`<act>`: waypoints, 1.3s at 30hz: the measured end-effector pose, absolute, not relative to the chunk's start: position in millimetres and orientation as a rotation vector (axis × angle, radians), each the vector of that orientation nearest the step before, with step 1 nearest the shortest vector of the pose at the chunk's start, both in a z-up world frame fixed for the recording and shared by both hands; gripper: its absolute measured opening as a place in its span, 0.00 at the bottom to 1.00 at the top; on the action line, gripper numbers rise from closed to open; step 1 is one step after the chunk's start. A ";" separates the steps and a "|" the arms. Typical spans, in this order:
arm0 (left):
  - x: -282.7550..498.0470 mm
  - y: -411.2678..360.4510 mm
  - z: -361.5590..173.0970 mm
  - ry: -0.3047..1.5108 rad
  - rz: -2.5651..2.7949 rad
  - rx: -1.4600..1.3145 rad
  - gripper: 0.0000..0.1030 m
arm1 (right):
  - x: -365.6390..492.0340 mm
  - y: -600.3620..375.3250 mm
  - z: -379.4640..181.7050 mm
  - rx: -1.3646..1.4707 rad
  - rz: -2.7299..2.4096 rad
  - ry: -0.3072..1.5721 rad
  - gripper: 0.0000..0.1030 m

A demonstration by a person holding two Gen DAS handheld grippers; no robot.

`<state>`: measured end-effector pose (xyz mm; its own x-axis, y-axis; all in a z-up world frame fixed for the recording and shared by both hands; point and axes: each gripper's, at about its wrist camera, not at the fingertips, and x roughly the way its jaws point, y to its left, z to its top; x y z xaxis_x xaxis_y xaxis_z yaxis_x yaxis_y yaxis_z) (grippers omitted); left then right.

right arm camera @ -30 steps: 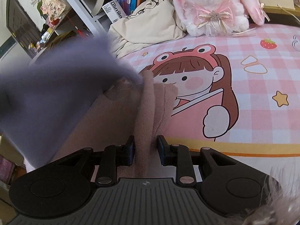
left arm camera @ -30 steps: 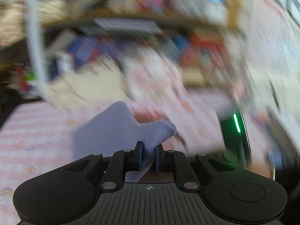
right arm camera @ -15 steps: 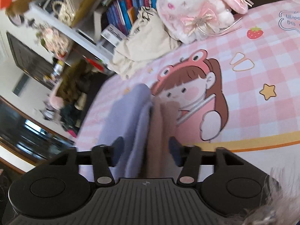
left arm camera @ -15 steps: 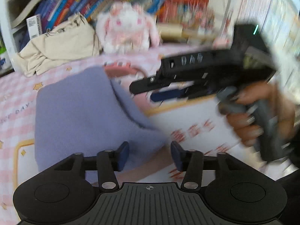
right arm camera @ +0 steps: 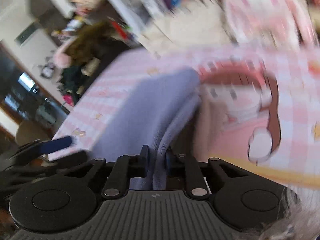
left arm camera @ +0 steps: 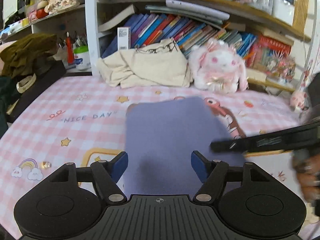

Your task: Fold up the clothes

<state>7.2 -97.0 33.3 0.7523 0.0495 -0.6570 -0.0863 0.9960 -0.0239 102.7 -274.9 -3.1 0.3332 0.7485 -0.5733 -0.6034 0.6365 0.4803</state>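
The right gripper (right arm camera: 156, 156) is closing its jaws, pinching the lavender cloth (left arm camera: 172, 132) lying on the pink checked sheet (left arm camera: 60, 128), which is showing "NICE DAY". The left gripper (left arm camera: 159, 164) is opening, its jaws spread around the cloth without touching it.

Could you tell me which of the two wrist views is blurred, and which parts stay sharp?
Right wrist view: heavy motion smear over the bedspread and shelves, only the right gripper crisp. Left wrist view: mostly sharp, with the lavender garment soft and the right edge streaked.

Right wrist view smeared — shelves (right arm camera: 140, 10) unreadable; hand (left arm camera: 308, 172) cut off.
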 end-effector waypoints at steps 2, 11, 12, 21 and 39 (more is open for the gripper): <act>6.8 -102.3 27.8 0.742 0.056 -0.023 0.69 | 82.5 -281.1 10.3 0.168 0.947 0.754 0.14; 5.6 -126.1 -3.3 0.822 0.045 0.144 0.71 | 116.9 -290.2 -44.9 0.375 0.838 1.017 0.38; 4.8 -124.3 -4.1 0.820 0.040 0.140 0.72 | 120.6 -286.8 -43.2 0.369 0.830 1.004 0.40; 6.9 -115.2 -7.3 0.835 0.025 0.093 0.75 | 95.6 -263.7 -4.4 0.072 0.849 0.725 0.17; 10.2 -109.9 -3.6 0.813 0.063 0.101 0.78 | 85.5 -279.1 -18.8 0.126 0.836 0.899 0.16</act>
